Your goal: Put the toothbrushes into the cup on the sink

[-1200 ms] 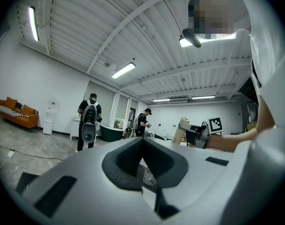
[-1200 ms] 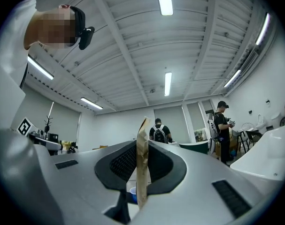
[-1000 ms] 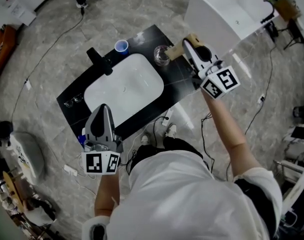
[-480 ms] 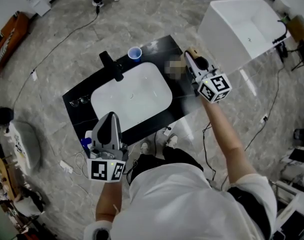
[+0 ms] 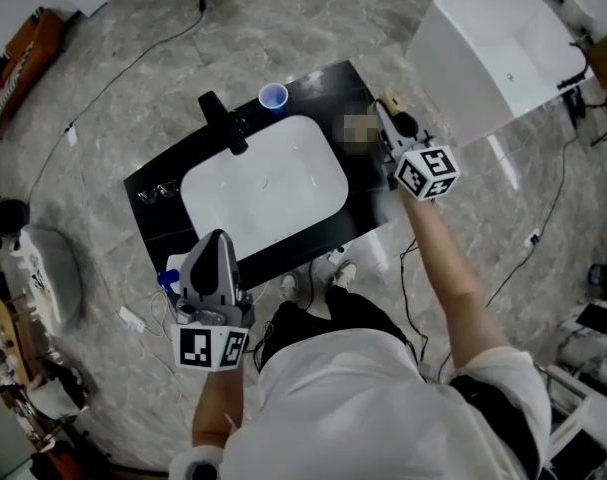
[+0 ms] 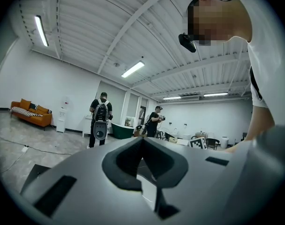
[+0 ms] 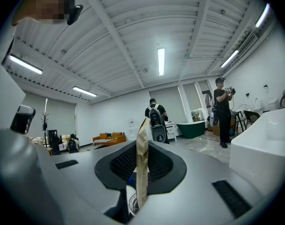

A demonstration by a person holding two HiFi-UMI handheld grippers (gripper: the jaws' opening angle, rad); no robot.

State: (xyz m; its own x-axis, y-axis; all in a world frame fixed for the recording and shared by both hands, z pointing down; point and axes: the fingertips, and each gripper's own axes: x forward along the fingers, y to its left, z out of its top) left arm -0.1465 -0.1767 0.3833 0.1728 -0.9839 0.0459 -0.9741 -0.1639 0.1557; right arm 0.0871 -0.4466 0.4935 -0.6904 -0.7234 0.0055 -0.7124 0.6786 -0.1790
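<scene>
A black counter [image 5: 163, 173] holds a white sink basin [image 5: 265, 188] with a black faucet [image 5: 223, 123]. A small blue cup [image 5: 273, 96] stands at the counter's far edge. My right gripper [image 5: 385, 111] hovers over the counter's right end, shut on a flat tan packet [image 5: 388, 100]. In the right gripper view that packet [image 7: 142, 172] stands edge-on between the jaws. My left gripper [image 5: 219, 240] hangs at the counter's near left corner, shut with nothing in it. A blue object [image 5: 166, 280] shows beside it. I see no loose toothbrushes.
A pair of glasses [image 5: 155, 194] lies on the counter's left end. A white bathtub [image 5: 503, 43] stands at the right. Cables [image 5: 113, 73] run over the marble floor. Two people [image 6: 101, 121] stand far off in the room. A mosaic patch covers the counter near my right gripper.
The head view has shifted, so the counter sits lower and more to the right in it. Both grippers keep their places by the counter, and the right one keeps the tan packet.
</scene>
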